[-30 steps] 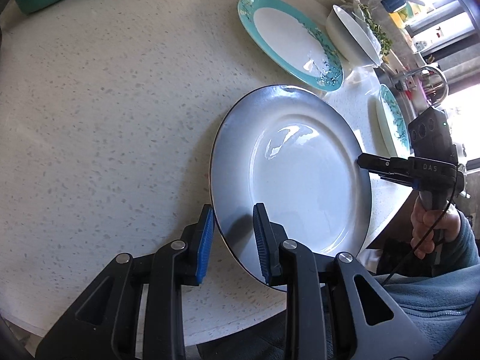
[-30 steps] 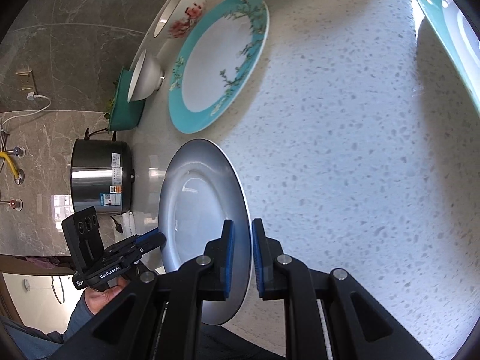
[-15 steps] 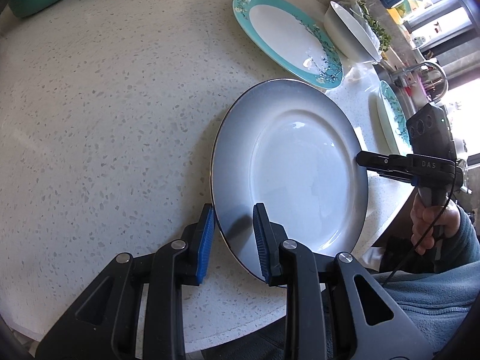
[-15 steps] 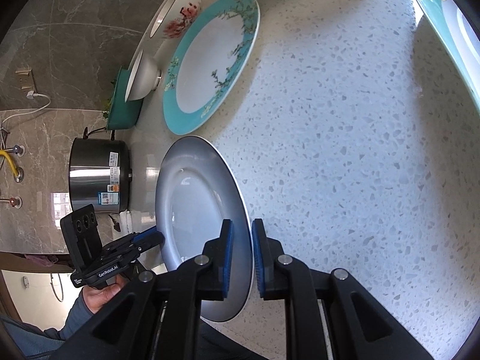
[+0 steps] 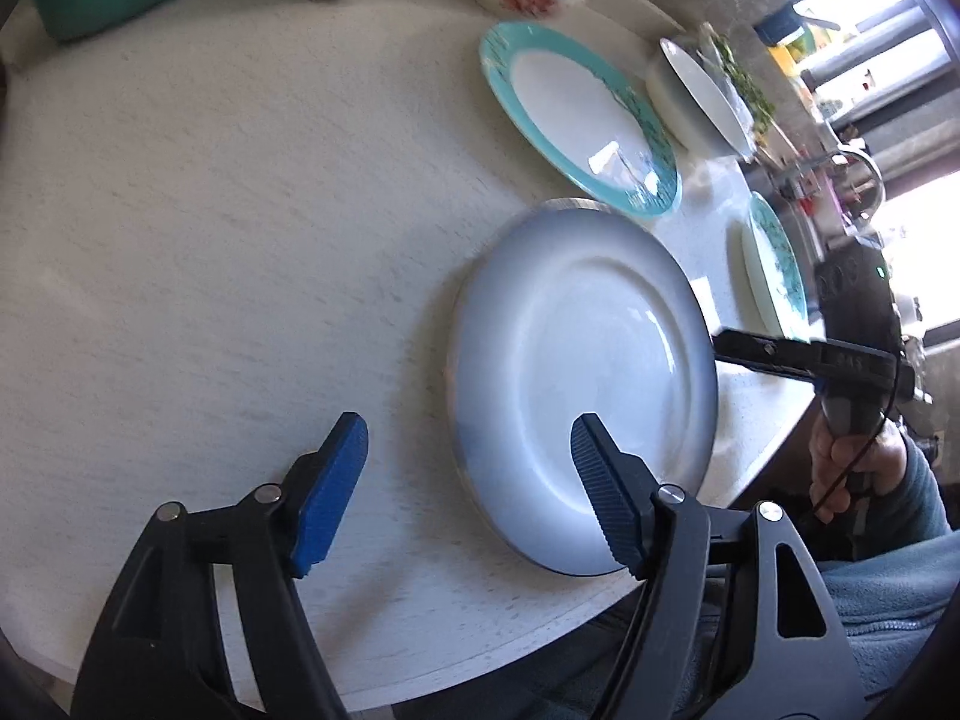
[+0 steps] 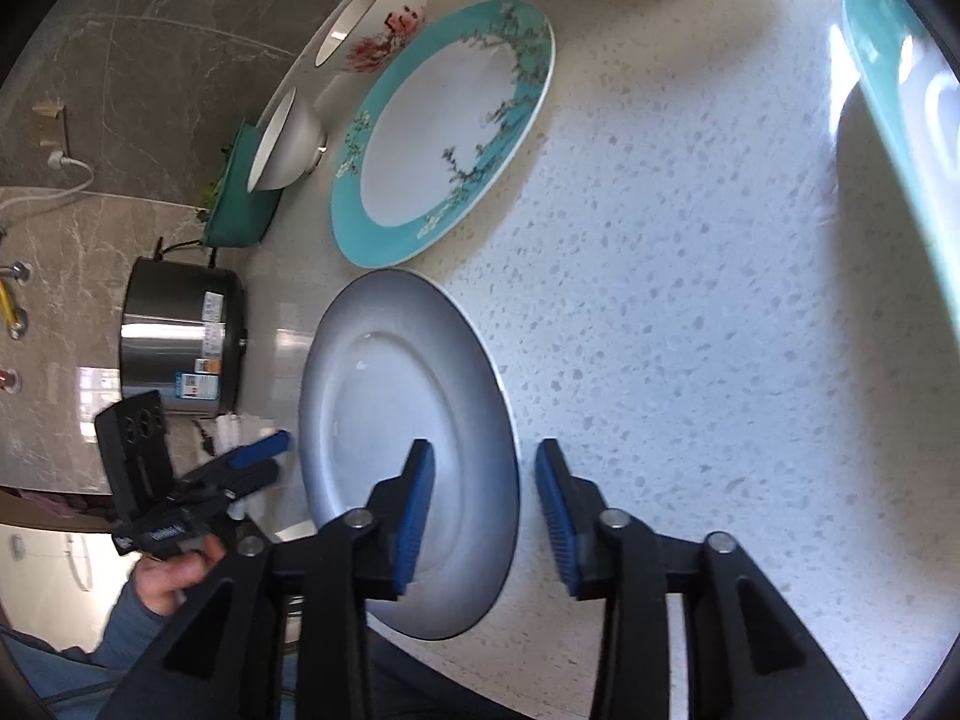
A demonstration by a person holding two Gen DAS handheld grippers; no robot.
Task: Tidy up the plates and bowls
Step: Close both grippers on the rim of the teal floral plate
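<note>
Speckled white counter (image 6: 690, 300) under grey marble wall (image 6: 150, 30); both tongs opening off grey plate (image 5: 576, 384).

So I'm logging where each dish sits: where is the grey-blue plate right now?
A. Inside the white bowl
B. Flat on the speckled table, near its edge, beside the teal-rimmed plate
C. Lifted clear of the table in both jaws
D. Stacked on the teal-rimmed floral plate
B: the grey-blue plate lies flat on the table, apart from the teal-rimmed plate, with both sets of jaws opening and off its rim.
</note>
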